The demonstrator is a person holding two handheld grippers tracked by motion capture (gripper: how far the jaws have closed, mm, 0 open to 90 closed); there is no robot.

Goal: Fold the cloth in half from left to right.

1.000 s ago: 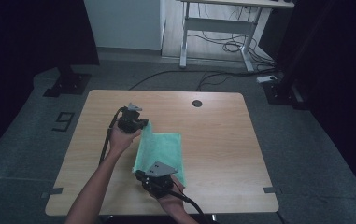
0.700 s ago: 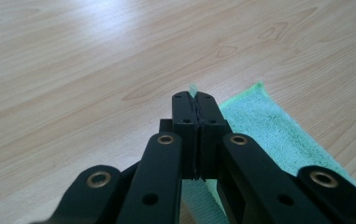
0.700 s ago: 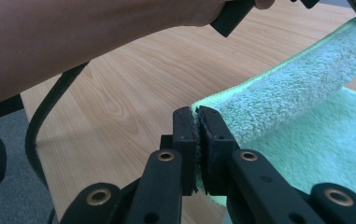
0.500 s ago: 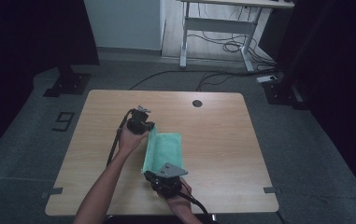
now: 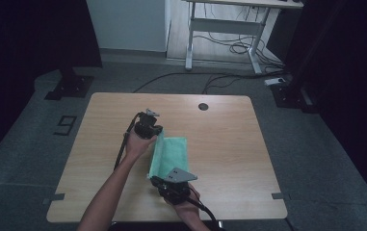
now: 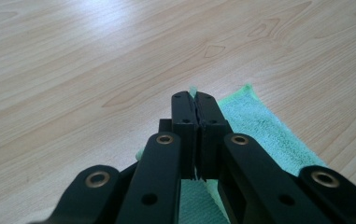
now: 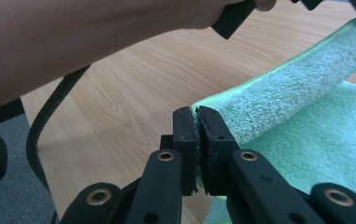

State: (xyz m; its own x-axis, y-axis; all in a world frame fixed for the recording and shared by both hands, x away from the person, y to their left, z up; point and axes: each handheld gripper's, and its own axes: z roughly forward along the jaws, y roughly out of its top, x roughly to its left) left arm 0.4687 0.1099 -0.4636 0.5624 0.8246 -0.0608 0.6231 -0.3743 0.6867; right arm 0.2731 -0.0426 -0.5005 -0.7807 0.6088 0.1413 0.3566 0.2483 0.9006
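A green towel (image 5: 171,153) lies a little left of the middle of the wooden bench (image 5: 229,144), and the work in hand looks like folding it. Its left long edge is raised off the wood and drawn over toward the right, so a lifted flap stands above the part that lies flat. The right gripper view shows this well: the plush edge (image 7: 278,98) runs from the near corner up toward the far one, with the flat layer beneath it.

Each end of that raised edge is pinched. The left hand-held gripper (image 5: 158,134), at the far corner, is clenched on a sliver of the cloth; in its own view a small tip of green (image 6: 193,89) pokes out between the closed jaws. The right hand-held gripper (image 5: 155,179), at the near corner, is likewise clamped on the towel's corner (image 7: 198,108). Holding both corners of one edge keeps it taut and straight, which should let the flap travel across evenly instead of sagging in the middle.

The person's left forearm (image 5: 109,192) reaches in from the near left, and a cable (image 5: 122,147) trails from the left tool along it. Beyond the bench stands a metal desk frame (image 5: 219,29) with loose cords on the floor.
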